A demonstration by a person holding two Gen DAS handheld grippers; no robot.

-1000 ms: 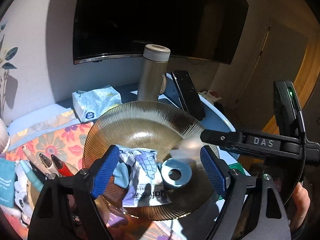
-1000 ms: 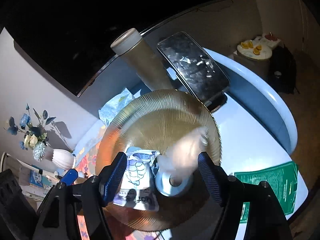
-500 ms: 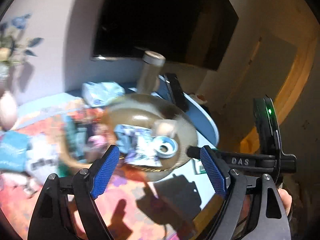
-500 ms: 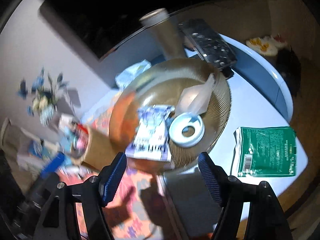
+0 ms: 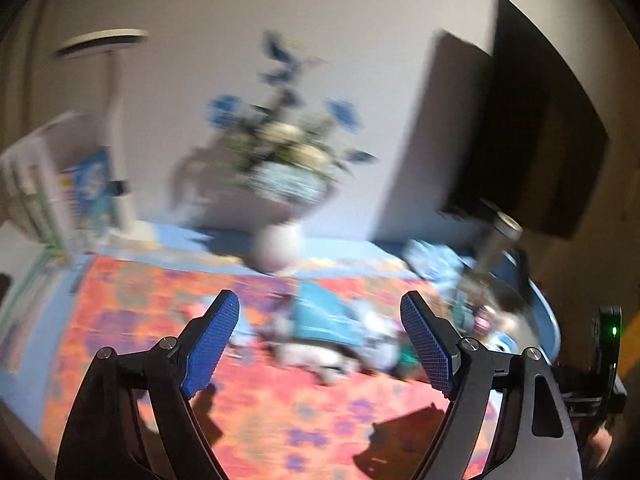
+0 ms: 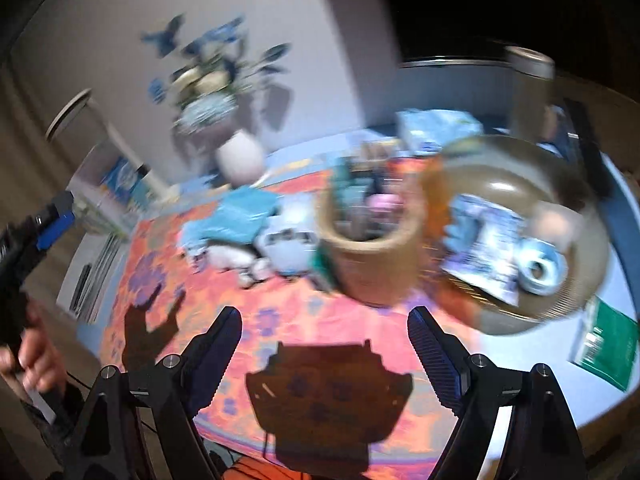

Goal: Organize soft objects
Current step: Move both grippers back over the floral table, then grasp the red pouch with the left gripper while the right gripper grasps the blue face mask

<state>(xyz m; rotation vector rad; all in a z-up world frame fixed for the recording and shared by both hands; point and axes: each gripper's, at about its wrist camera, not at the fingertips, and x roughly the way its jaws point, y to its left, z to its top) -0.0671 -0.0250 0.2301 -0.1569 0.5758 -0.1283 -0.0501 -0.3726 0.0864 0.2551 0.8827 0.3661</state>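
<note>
Soft objects: a blurred heap of teal cloth (image 6: 240,216) and pale plush (image 6: 286,246) lies on the floral mat, well ahead of the right jaws and slightly left of their gap; in the left view the same heap (image 5: 332,328) sits just beyond and between the blue pads
Left gripper (image 5: 320,344): jaws wide apart, nothing between them
Right gripper (image 6: 324,356): jaws opening, nothing between them, only mat below
Right view only: ribbed amber plate (image 6: 568,184) ahead right holding a printed packet (image 6: 484,248) and a tape roll (image 6: 540,268); tan holder (image 6: 372,256) straight ahead; green packet (image 6: 608,340) far right; a hand (image 6: 36,356) on the other gripper, far left
Left view only: lamp (image 5: 104,40) upper left
Surface: orange floral mat (image 6: 320,312) on a blue table (image 6: 624,184)
Room: vase of flowers (image 5: 280,236) against a pale wall, dark screen (image 5: 540,128) right
</note>
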